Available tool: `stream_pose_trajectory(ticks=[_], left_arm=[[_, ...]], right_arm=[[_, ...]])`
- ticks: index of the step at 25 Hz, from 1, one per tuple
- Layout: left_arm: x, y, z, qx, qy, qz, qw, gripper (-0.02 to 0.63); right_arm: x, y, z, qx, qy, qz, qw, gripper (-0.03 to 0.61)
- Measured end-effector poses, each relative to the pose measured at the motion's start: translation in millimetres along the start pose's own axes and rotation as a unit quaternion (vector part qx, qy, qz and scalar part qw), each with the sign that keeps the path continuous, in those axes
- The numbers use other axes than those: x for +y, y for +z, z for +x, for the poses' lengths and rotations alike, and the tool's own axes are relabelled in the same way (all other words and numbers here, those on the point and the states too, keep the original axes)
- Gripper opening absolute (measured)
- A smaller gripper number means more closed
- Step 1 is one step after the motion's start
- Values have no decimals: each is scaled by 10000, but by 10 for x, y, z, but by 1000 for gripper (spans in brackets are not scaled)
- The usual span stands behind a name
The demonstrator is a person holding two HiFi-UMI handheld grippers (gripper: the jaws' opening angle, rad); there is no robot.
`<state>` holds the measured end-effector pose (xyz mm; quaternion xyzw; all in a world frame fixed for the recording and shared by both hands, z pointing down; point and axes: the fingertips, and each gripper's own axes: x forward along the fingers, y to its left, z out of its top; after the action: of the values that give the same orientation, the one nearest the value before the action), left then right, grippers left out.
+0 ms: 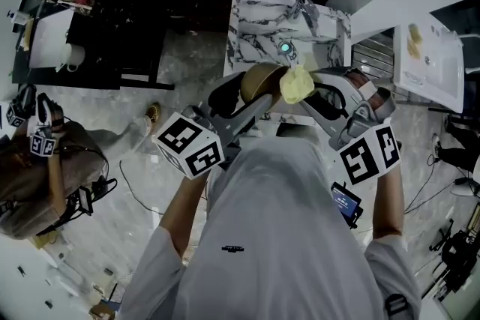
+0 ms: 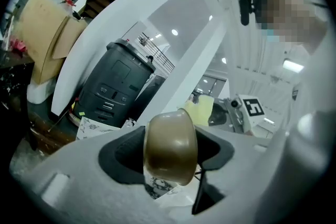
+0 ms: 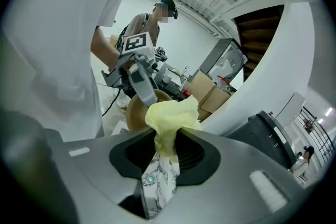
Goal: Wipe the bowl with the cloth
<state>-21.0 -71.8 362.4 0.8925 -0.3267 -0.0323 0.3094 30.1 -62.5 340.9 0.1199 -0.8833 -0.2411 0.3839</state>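
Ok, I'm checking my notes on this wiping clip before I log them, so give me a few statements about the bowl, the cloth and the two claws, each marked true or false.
The left claw is shut on the brown bowl. True.
The right claw is empty. False: it is shut on the yellow cloth.
The bowl rests on the marble-patterned table. False: the left claw holds it up off the table.
The cloth is right next to the bowl. True.
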Motion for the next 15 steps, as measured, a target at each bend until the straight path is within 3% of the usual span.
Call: stream_pose_trajectory(ticks=[6,11,15], left_arm=[[-51,-33,54,248,274,812,9960,265],[20,-52,38,462,741,1533,9843,265],[113,-60,0,613,994,1797,9768,265]], right_arm=[[-134,168,-23,-213,-181,-297,9992,104],[-143,233,72,-294,-76,-695,9971,104],[-234,342,36,-350,-157,-928,9949,103]])
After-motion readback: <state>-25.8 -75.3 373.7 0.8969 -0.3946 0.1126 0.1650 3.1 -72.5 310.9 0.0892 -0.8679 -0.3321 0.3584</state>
